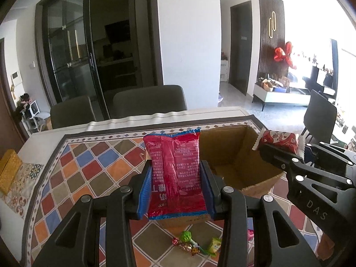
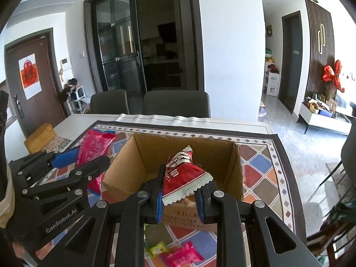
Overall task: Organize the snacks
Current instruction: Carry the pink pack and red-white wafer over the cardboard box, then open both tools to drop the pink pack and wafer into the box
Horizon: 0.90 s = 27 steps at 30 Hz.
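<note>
Dining area, table covered by a patterned cloth (image 1: 89,162) of coloured diamonds, two dark chairs (image 1: 149,100) behind it, glass sliding doors further back. We take the open cardboard box (image 2: 142,155) on the cloth as landmark.

We see the left gripper (image 1: 176,191) clamped on a pink snack bag (image 1: 175,173), held upright by its side edges between the blue pads (image 1: 145,189), printed back facing the camera. In the left wrist view the bag hangs just left of the box and overlaps its left wall; in the right wrist view it is left of the box, raised off the cloth.

The right gripper (image 2: 180,198) grips a red snack packet (image 2: 184,173) with a white crimped edge, jaws closed on its lower end. The packet tilts up and away, over the near wall of the box, above its interior. From the left wrist view the same packet sits at the box's right rim.

On the cloth in front of the box, nearer us: a green candy (image 1: 185,237), a small yellow-green packet (image 1: 214,244), and a pink wrapped snack (image 2: 182,255). A gold box (image 1: 9,171) lies far left of the cardboard box at the table edge.
</note>
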Motion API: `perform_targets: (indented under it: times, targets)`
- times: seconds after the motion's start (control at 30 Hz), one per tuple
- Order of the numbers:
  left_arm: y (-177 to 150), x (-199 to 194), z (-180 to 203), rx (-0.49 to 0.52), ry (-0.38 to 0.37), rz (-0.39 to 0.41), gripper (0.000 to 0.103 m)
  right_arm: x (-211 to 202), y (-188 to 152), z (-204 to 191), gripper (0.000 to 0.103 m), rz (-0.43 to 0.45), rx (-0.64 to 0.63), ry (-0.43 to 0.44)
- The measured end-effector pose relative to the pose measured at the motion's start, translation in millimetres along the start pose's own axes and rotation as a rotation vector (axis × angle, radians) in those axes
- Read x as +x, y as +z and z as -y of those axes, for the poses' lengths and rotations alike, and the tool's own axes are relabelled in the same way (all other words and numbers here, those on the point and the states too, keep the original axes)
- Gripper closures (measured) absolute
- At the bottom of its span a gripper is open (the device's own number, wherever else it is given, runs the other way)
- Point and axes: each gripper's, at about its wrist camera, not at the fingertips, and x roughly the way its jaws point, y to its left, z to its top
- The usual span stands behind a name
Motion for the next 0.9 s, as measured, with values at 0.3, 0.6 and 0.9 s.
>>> perform_targets:
  times: [0.3, 0.6, 0.9]
  targets:
    - [11.8, 42.7, -2.8, -0.004, -0.004, -0.076, 0.063, 38.4, 7.9, 4.4, 0.079, -0.072, -0.017, -0.024]
    - [17.1, 62.5, -3.5, -0.030, -0.013, -0.145, 0.052, 59.2, 11.0, 8.4, 0.073, -0.117, -0.022, -0.042]
    - [6.9, 26.3, 4.7, 0.003, -0.016, -0.084, 0.041, 34.6, 1.8, 20.0, 0.059, -0.085, 0.017, -0.085]
